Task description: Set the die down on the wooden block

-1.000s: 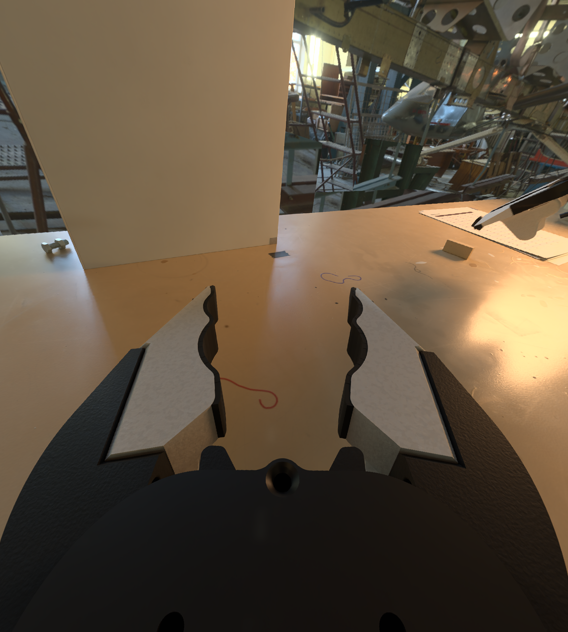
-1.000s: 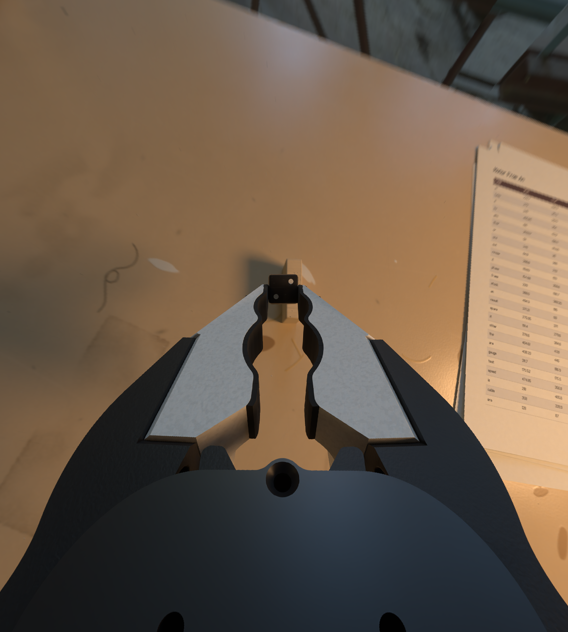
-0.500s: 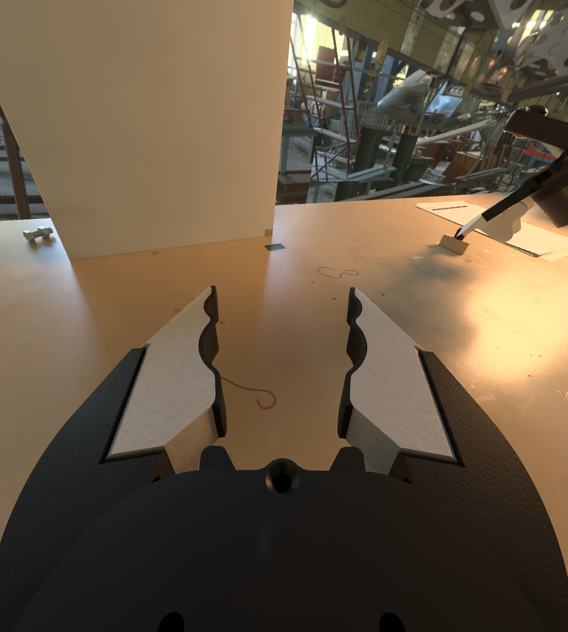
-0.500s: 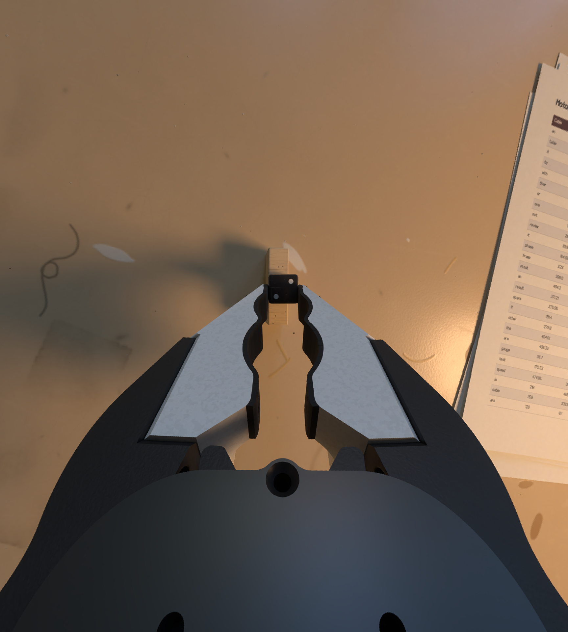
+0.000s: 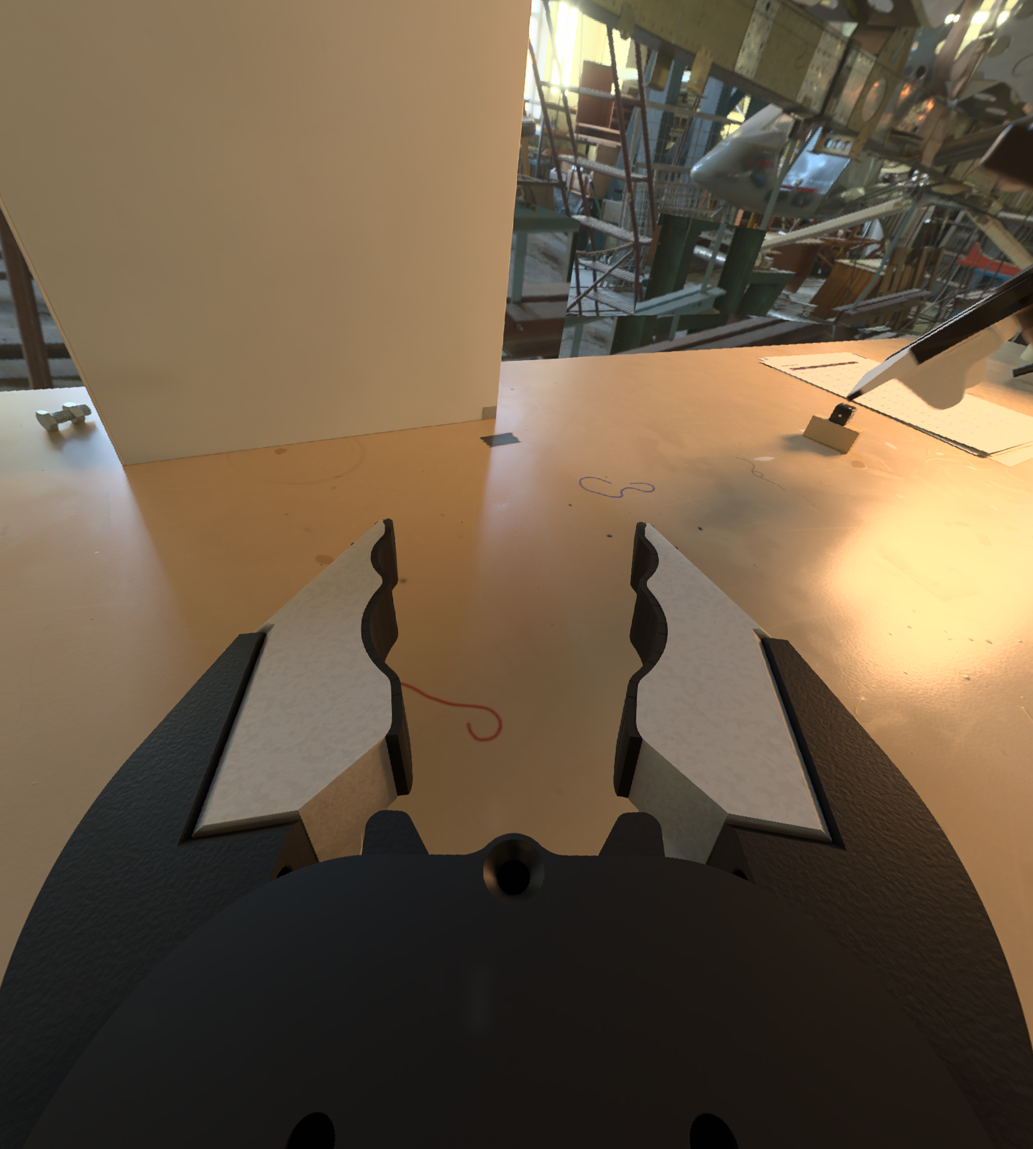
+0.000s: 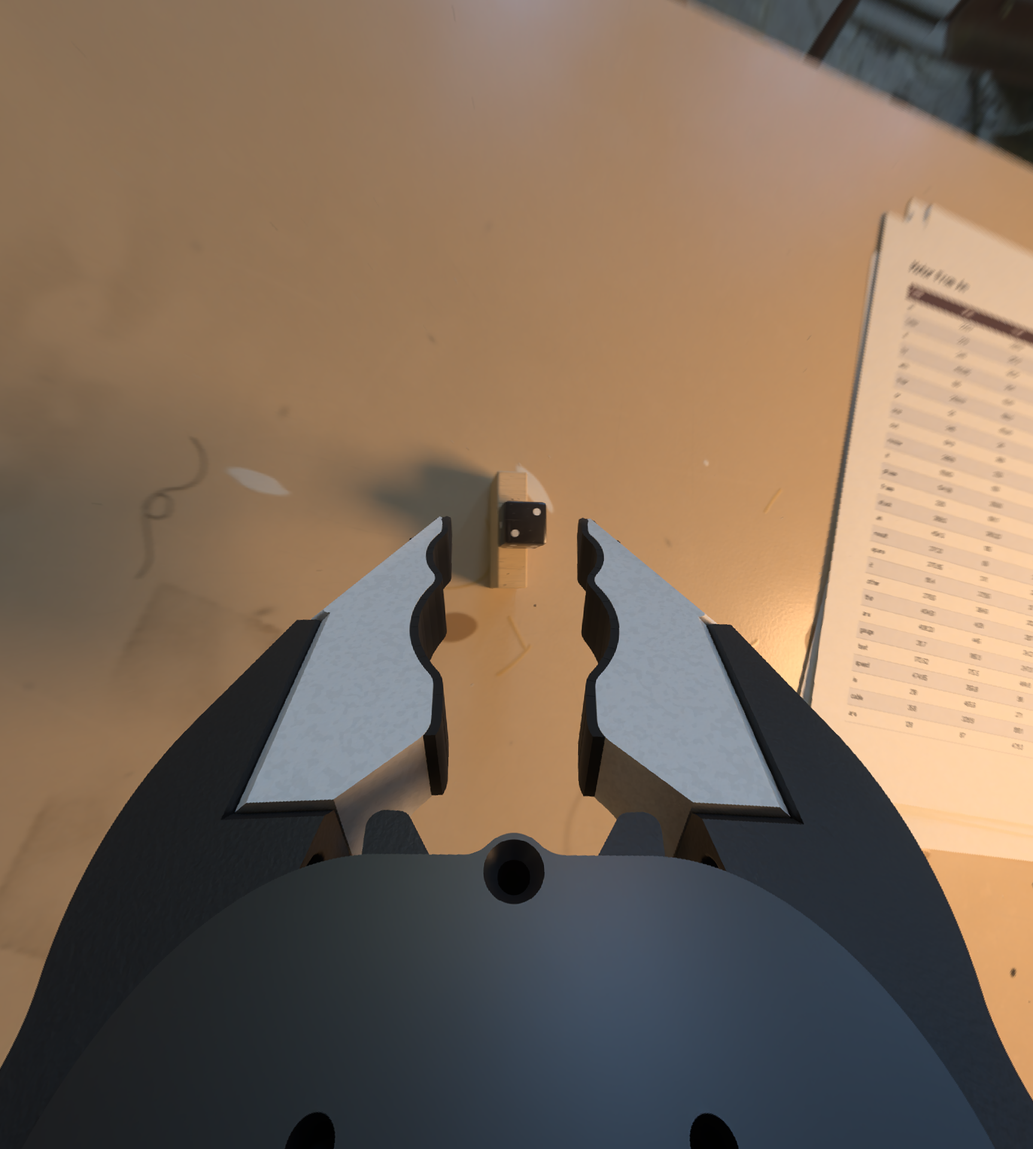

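**Die resting on the wooden block, both claws released**

The black die [image 6: 524, 523] sits on the pale wooden block [image 6: 509, 569], which lies flat on the tan surface [image 6: 315, 249]. The right claw [image 6: 514, 528] hangs above it, jaws spread, touching neither. A stack of printed sheets [image 6: 968, 528] lies to its right. The left claw [image 5: 513, 528] gapes empty, well apart, facing a cream board [image 5: 253, 217]; a metal bolt [image 5: 63, 415] lies beside that.

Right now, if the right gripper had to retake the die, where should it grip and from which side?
Probably the die's two opposite side faces, coming down from above with the right gripper, open, astride it. The die is a small cube on the narrow block, overhanging its right edge a little, so the flat sides give parallel surfaces; a sideways approach risks nudging it off.
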{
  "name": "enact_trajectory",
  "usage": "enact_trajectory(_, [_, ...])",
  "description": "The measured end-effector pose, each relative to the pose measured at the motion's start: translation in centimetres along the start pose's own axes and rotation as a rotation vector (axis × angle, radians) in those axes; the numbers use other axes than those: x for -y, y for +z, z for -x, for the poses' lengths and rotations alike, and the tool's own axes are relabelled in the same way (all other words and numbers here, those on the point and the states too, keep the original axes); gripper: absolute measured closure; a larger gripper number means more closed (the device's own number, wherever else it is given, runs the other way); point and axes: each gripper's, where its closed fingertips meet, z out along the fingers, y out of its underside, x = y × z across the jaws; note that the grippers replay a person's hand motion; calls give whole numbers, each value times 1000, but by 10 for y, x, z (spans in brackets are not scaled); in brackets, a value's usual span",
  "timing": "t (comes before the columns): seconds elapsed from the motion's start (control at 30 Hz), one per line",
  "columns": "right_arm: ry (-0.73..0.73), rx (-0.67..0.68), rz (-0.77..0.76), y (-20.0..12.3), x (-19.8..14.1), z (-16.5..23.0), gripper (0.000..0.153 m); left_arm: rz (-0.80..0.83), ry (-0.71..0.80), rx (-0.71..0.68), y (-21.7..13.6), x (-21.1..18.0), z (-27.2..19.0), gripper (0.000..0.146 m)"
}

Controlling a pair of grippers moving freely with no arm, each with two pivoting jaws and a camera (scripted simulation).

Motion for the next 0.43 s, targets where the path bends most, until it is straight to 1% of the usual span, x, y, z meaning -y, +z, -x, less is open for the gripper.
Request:
enact_trajectory(0.1, [11,8,-139,-39,12,15,109,8,2,4,1,-1,0,70])
enact_trajectory(0.27, [-35,15,-415,-106,11,67,108,12,13,13,2,-2,0,70])
enact_trajectory(0.37, [-40,41,-592,-134,1,108,107,8,12,15,1,-1,0,70])
enact_trajectory(0.43, [-26,63,-691,-145,-7,133,106,10,7,14,1,-1,1,70])
